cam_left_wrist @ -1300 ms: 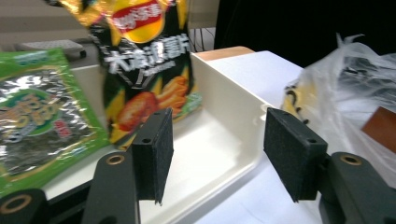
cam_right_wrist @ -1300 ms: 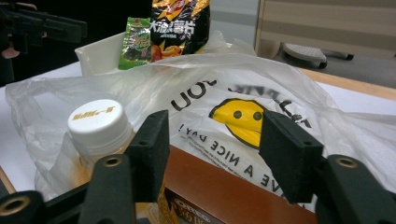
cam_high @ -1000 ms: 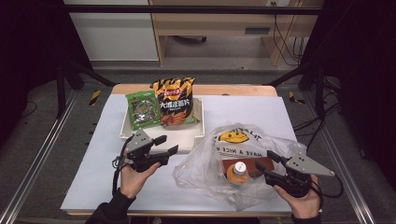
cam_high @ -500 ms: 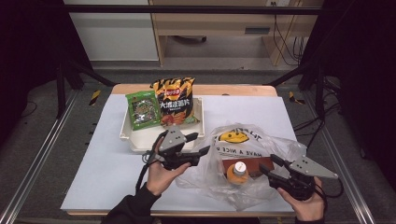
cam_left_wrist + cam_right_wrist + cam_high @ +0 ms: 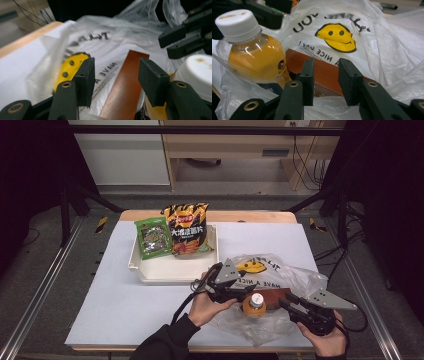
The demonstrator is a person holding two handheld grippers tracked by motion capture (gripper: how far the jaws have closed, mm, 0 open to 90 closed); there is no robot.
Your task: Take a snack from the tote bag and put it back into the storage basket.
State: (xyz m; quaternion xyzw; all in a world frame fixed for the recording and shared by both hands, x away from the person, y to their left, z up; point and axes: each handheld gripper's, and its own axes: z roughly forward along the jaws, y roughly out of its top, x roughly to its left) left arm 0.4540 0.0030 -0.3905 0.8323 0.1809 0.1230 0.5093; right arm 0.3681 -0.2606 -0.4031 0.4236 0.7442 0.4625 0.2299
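Since the earlier frames the left gripper (image 5: pixel 239 289) has travelled from beside the white tray (image 5: pixel 150 272) to the plastic bag (image 5: pixel 295 275), and now hovers over its near-left part, jaws spread wide with nothing between them. In the left gripper view a brown box (image 5: pixel 125 87) lies just beyond those jaws. The right gripper (image 5: pixel 290 302) has stayed at the bag's 5 o'clock edge; its jaws stand moderately apart, pointing at the brown box (image 5: pixel 324 72) without closing on it. An orange juice bottle (image 5: pixel 255 304) with a white cap stands upright inside the bag, just beside the box and between the two grippers. At 10 o'clock from the bag, the tray holds a green snack packet (image 5: pixel 153 237) and a black-and-orange chip bag (image 5: pixel 187 227). Crumpled bag film lies around the bottle and box.
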